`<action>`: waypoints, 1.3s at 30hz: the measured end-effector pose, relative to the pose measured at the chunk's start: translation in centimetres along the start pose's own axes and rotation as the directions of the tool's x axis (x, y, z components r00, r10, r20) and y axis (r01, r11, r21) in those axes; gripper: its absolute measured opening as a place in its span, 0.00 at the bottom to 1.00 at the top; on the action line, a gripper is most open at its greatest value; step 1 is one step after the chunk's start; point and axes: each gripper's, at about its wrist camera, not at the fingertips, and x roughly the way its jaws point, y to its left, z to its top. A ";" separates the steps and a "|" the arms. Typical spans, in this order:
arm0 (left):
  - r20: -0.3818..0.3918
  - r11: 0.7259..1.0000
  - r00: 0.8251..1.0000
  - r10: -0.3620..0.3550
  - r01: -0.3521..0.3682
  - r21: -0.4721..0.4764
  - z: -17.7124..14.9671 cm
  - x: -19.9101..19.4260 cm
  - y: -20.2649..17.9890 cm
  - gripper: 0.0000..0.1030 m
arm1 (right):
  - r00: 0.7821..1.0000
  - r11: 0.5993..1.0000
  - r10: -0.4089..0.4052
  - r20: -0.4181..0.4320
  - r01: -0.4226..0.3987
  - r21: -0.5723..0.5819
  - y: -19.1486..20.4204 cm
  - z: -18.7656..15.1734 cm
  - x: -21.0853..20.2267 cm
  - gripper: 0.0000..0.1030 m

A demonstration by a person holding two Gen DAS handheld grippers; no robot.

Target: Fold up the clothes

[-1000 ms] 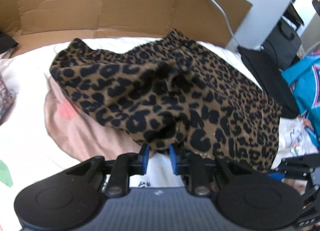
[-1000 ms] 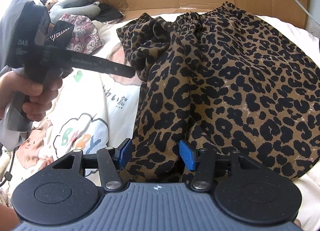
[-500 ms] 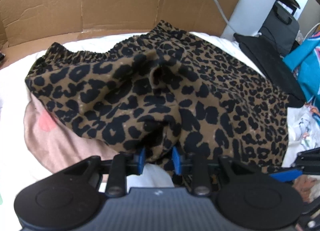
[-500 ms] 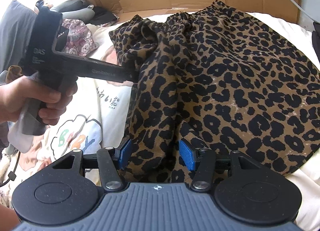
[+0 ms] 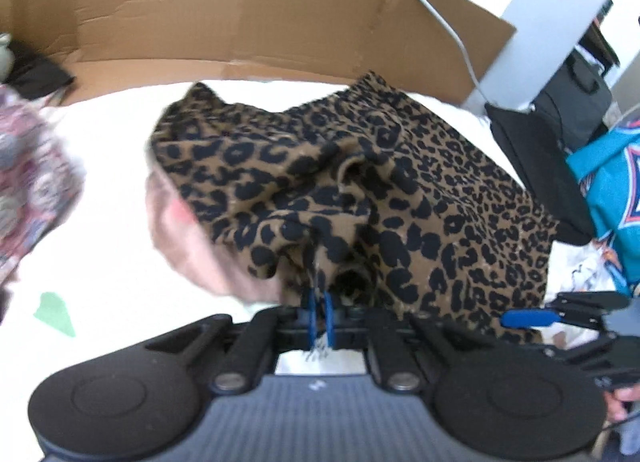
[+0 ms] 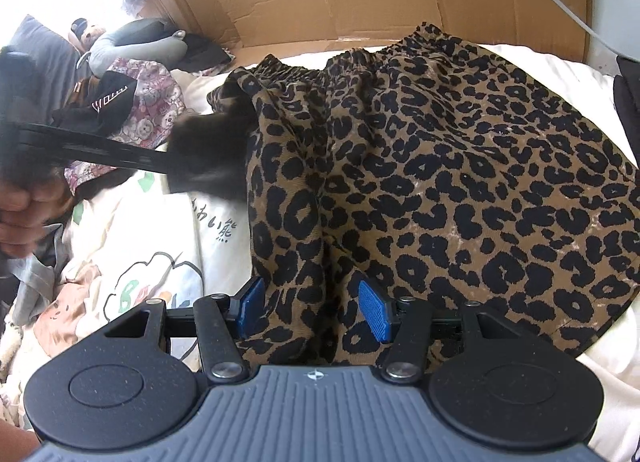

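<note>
Garment: leopard-print skirt [image 6: 432, 166] is lying on the white bed cover [image 5: 100, 246], elastic waistband at 12 o'clock, hem spreading toward 4 o'clock in the right wrist view.
Left hand-held gripper [image 5: 319, 312]: blue pads are sitting nearly together w/ a bunched fold of the skirt pinched between them; frayed threads are sticking out below the pads (view is motion-blurred).
Right hand-held gripper [image 6: 312, 308]: pads are standing wide apart, straddling the skirt's near edge; fabric is passing between them, not squeezed.
Lift: fold in the left hand-held gripper is rising off the bed, w/ a pink cloth [image 5: 192, 250] showing under it at 9 o'clock.
Backdrop: cardboard sheet [image 5: 240, 14] is standing along the far side at 12 o'clock, w/ a grey cable [image 5: 448, 26] running across it.
Side items: teal garment [image 5: 612, 198] is lying at 3 o'clock beside a black cloth [image 5: 536, 166]; floral fabric [image 6: 148, 102] is lying at 10 o'clock.
</note>
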 end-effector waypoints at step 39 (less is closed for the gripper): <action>0.136 0.913 0.990 0.034 0.025 -0.408 -8.7 -9.1 14.9 0.06 | 0.946 0.977 -0.118 -0.301 0.056 -0.206 10.8 8.8 -5.1 0.57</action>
